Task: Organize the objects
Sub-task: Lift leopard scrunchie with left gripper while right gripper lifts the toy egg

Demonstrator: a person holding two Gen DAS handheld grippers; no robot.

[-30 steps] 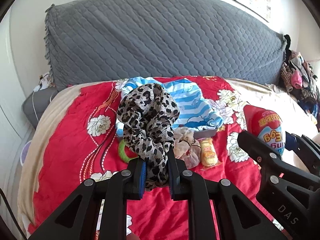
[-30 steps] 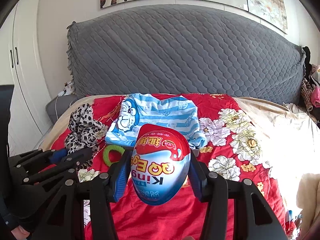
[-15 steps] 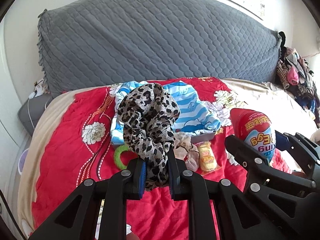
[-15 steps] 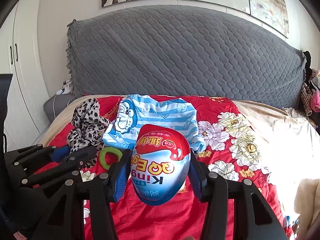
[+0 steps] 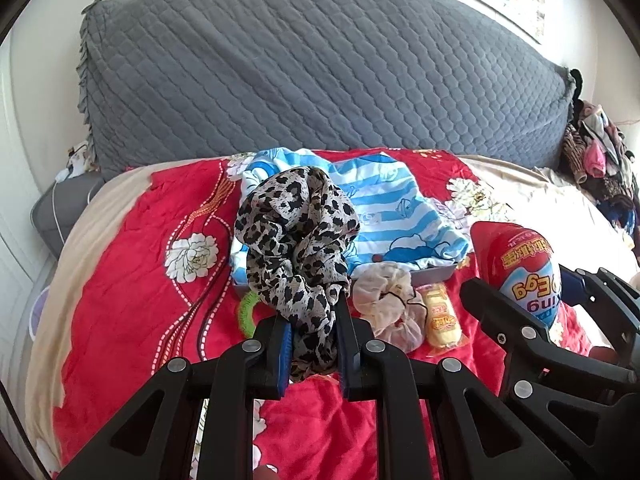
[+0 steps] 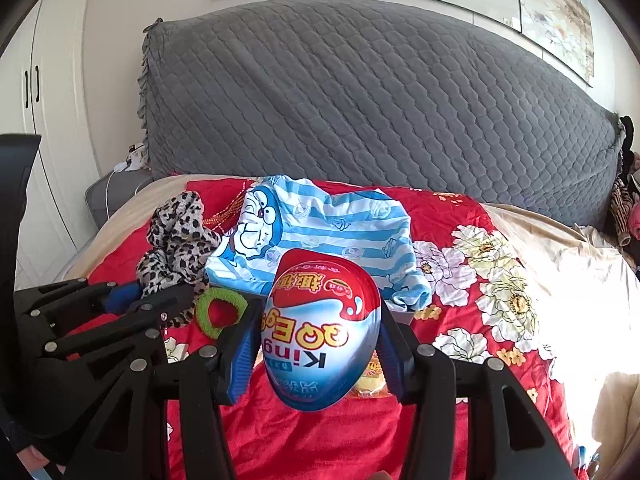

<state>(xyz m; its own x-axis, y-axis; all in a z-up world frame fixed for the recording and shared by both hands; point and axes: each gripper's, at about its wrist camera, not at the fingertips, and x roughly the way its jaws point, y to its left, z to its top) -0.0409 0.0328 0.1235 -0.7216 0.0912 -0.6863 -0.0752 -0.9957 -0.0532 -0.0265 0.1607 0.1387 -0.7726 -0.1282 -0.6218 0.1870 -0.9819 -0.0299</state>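
My left gripper [image 5: 313, 320] is shut on a leopard-print scarf [image 5: 294, 232] and holds it bunched above the red floral bedspread [image 5: 160, 280]. My right gripper [image 6: 320, 332] is shut on a large red, white and blue egg-shaped package [image 6: 322, 336], also seen at the right of the left wrist view [image 5: 520, 264]. Ahead lie a blue striped cartoon shirt [image 6: 320, 232], a green hair ring [image 6: 218, 312], a cream scrunchie [image 5: 388, 304] and a small yellow snack packet [image 5: 440, 314]. The shirt covers a grey box edge [image 5: 434, 276].
A grey quilted headboard cover [image 6: 360, 112] stands behind the bed. A pile of clothes [image 5: 596, 168] sits at the far right. A grey pillow [image 5: 60, 208] lies at the left edge. White wardrobe doors [image 6: 44, 120] stand left.
Both grippers have moved slightly forward and the view has shifted left and tilted. The scarf and egg package stay held. The items on the bed have not moved.
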